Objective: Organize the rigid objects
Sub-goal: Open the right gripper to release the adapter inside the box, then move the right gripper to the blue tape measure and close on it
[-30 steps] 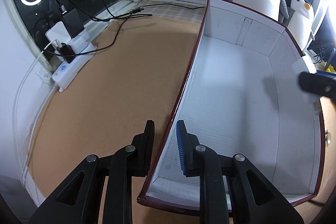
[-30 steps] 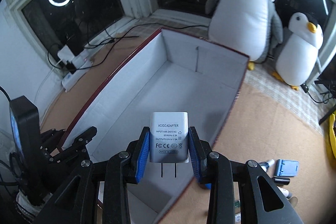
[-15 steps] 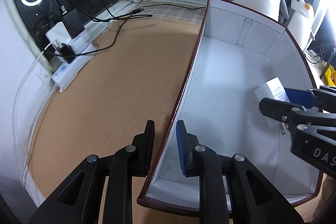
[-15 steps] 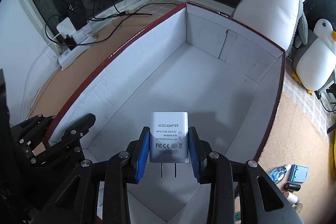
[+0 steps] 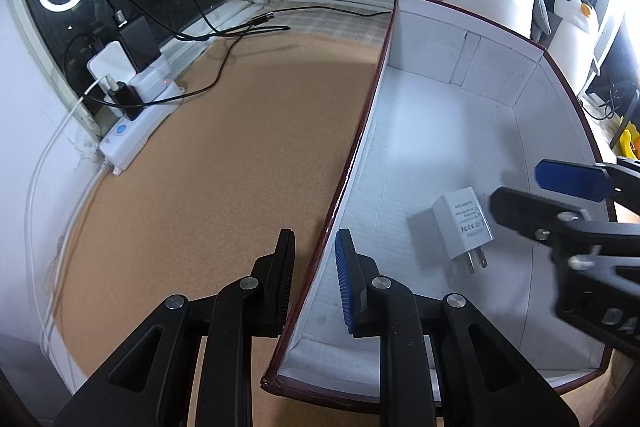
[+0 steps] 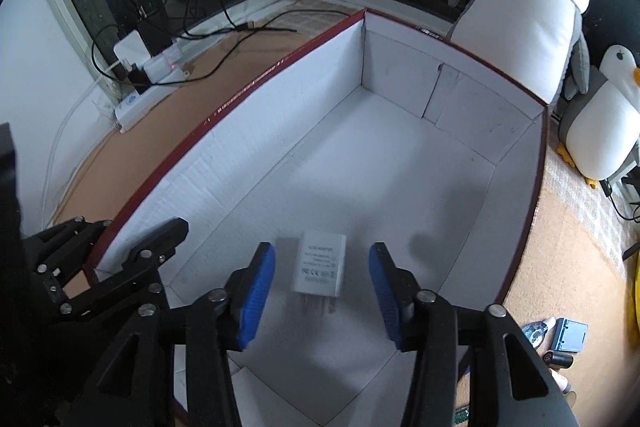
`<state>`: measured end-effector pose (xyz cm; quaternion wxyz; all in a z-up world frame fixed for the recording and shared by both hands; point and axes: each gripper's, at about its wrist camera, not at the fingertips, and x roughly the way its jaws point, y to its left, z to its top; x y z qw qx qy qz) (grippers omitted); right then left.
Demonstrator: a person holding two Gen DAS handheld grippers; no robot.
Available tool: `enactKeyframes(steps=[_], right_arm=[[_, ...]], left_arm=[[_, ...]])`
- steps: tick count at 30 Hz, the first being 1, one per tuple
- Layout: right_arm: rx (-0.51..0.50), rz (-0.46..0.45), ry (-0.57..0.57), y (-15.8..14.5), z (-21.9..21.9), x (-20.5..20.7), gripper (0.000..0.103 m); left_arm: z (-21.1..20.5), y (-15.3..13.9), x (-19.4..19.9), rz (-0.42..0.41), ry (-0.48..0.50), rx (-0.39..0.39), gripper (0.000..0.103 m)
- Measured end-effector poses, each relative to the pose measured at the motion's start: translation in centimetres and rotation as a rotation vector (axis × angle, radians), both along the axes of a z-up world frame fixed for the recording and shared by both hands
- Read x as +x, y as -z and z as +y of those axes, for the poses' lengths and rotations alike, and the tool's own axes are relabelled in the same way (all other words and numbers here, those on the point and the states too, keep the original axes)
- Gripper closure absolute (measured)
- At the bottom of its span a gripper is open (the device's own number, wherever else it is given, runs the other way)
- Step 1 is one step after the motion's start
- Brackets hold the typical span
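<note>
White plastic AC adapter (image 6: 319, 263) lies flat on near floor of red-rimmed white cardboard box (image 6: 400, 163), free between spread fingers of right gripper (image 6: 322, 287). Likely light, rigid, slick; pinch flat sides. Left gripper (image 5: 315, 269) straddles box's left wall, fingers narrowly apart, grip uncertain

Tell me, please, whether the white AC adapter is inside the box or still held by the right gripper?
Inside. The AC adapter lies flat on the box floor, while the right gripper stands open, its blue pads clear of it.

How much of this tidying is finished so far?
One item looks done: the adapter lies in the box, the right gripper open above it. The left gripper straddles the box wall. Left: small items outside the box.
</note>
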<state>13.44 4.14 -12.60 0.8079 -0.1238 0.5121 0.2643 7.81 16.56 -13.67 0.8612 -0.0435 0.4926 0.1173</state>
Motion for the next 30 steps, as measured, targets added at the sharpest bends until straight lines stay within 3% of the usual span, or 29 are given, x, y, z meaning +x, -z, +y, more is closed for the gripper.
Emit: enactKeyframes(steps=[14, 19, 25, 30], right_arm=[[0.222, -0.025, 0.103, -6.2, -8.1, -2.5, 0.056], [0.230, -0.063, 0.186, -7.6, -12.9, -3.1, 0.054], [0.152, -0.019, 0.249, -4.6, -17.0, -2.9, 0.053], [0.092, 0.031, 0.216, -0.9, -17.4, -3.1, 0.053]], left_arm=[[-0.1, -0.1, 0.0, 0.007, 0.000, 0.009, 0.084], [-0.1, 0.0, 0.0, 0.007, 0.000, 0.011, 0.084], [0.0, -0.1, 0.0, 0.009, 0.000, 0.017, 0.084], [-0.1, -0.1, 0.0, 0.011, -0.002, 0.023, 0.084]])
